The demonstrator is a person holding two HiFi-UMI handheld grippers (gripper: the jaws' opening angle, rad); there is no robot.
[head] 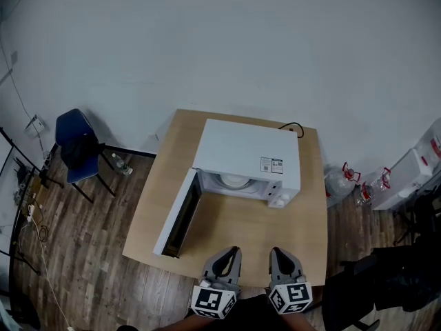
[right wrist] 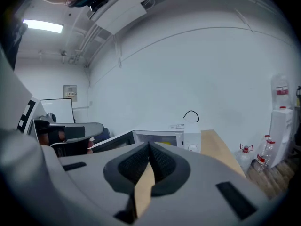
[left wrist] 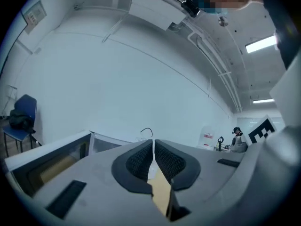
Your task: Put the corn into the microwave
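The room has a pale wall and a dark wooden floor, and a light wooden table (head: 227,234) stands in the middle of it. On the table stands a white microwave (head: 244,150). Its door (head: 178,214) is swung fully open toward the left of the head view. Inside the cavity a pale round plate (head: 234,180) shows. The corn cannot be made out in any view; if it lies in the cavity, the top of the microwave hides it.

A black cable (head: 292,126) curls behind the microwave at the back edge of the table. A blue chair (head: 74,142) stands by the wall to the left. Some water bottles (head: 339,182) and a white dispenser (head: 406,176) are on the floor to the right.

The left gripper (head: 233,252) and the right gripper (head: 275,252) are both at the near edge of the table, side by side and well apart from the microwave. In the left gripper view the two dark pads are pressed together, with nothing between them. The right gripper view shows the same: the jaws meet and hold nothing, and they point toward the open microwave.
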